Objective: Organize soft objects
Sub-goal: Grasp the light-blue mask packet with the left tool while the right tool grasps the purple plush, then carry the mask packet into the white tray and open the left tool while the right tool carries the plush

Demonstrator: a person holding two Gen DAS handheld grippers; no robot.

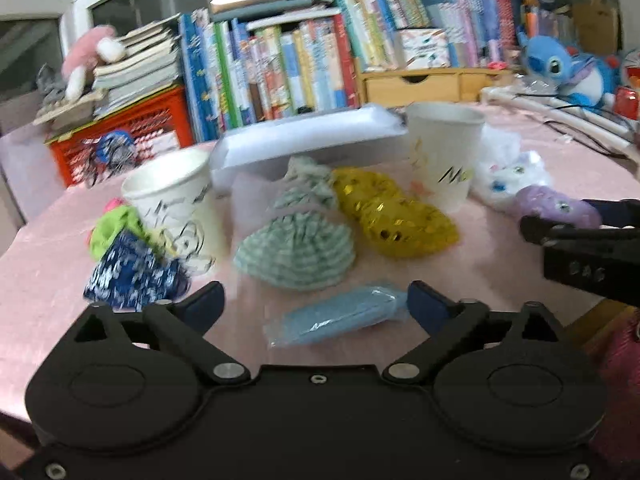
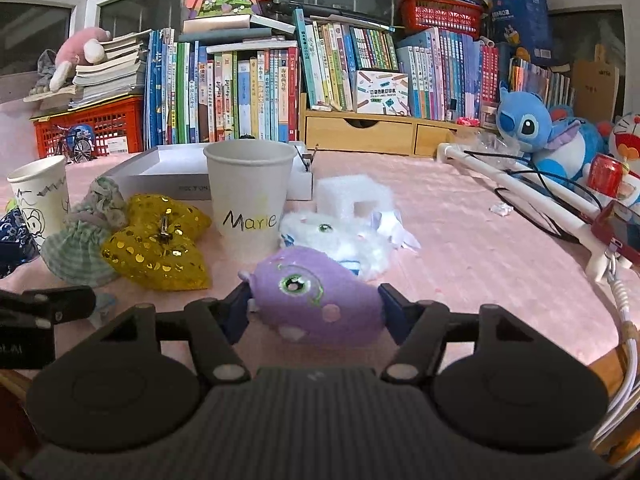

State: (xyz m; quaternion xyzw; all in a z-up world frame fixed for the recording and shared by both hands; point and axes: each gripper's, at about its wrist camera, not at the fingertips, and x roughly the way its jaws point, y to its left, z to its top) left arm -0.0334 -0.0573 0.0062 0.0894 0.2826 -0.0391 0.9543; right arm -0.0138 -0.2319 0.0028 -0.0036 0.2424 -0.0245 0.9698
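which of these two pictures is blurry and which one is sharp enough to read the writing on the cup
The left wrist view is smeared by motion: the cup lettering, the book spines and the striped pouch are soft. The right wrist view is sharp: the cup reads "Marie", and the purple toy between the right gripper fingers is crisp. Both bend at the edges.

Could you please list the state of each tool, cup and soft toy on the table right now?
Left tool: open, holding nothing.
Right tool: fingers either side of the purple plush; grip unclear.
"Marie" cup: upright.
Drawn-on cup: upright.
Yellow sequin pouch: lying on the table.
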